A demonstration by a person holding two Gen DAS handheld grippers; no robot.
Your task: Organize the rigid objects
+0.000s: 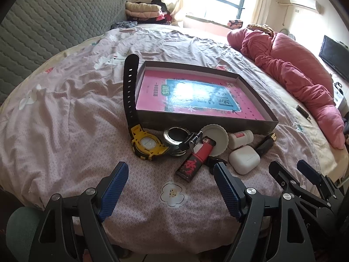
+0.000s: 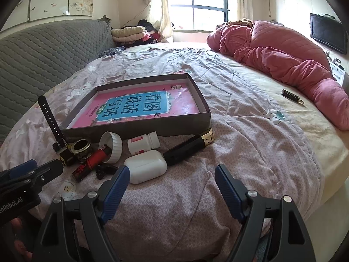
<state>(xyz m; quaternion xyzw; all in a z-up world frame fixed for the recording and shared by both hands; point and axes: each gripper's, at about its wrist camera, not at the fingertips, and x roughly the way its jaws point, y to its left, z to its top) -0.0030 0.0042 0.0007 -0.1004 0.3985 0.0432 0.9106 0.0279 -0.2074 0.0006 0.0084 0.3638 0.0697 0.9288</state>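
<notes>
Left wrist view: the left tongs (image 1: pixel 171 175) stand wide apart and hold nothing, low over the pink patterned bedsheet (image 1: pixel 87 113). Just ahead lies the clutter to be sorted: a yellow-and-black wristwatch with a long black strap (image 1: pixel 145 144), a round metal tin (image 1: pixel 177 138), a red-and-black lighter (image 1: pixel 195 159), a white round lid (image 1: pixel 214 138), a small white pill bottle (image 1: pixel 241 138), a white smooth earbud case (image 1: pixel 244 160) and a black tube with a gold end (image 1: pixel 265 145). All crowd against the near wall of a shallow grey cardboard box (image 1: pixel 209 124), whose floor carries a pink and blue printed sheet. The right tongs (image 1: pixel 288 170) show at the right edge, spread and empty.

Right wrist view: the right tongs (image 2: pixel 172 175) gape wide, unloaded, with the earbud case (image 2: pixel 146 166) just beyond the left finger and the black tube (image 2: pixel 187 150) beside it. The step in hand looks like a first pick. I would take an outlying piece such as the case, closing across its shorter width, because the lighter (image 2: pixel 91 161), lid (image 2: pixel 112 145) and tin (image 2: pixel 81 147) overlap and would drag one another. Lift clear of the box (image 2: pixel 139 128) wall before lowering inside.

Writing: the sheet reads "看图说话写话"; the left tongs (image 2: pixel 32 172) bear "enRobot.AI", cut off at the frame edge. The lighter's characters are not legible.
</notes>
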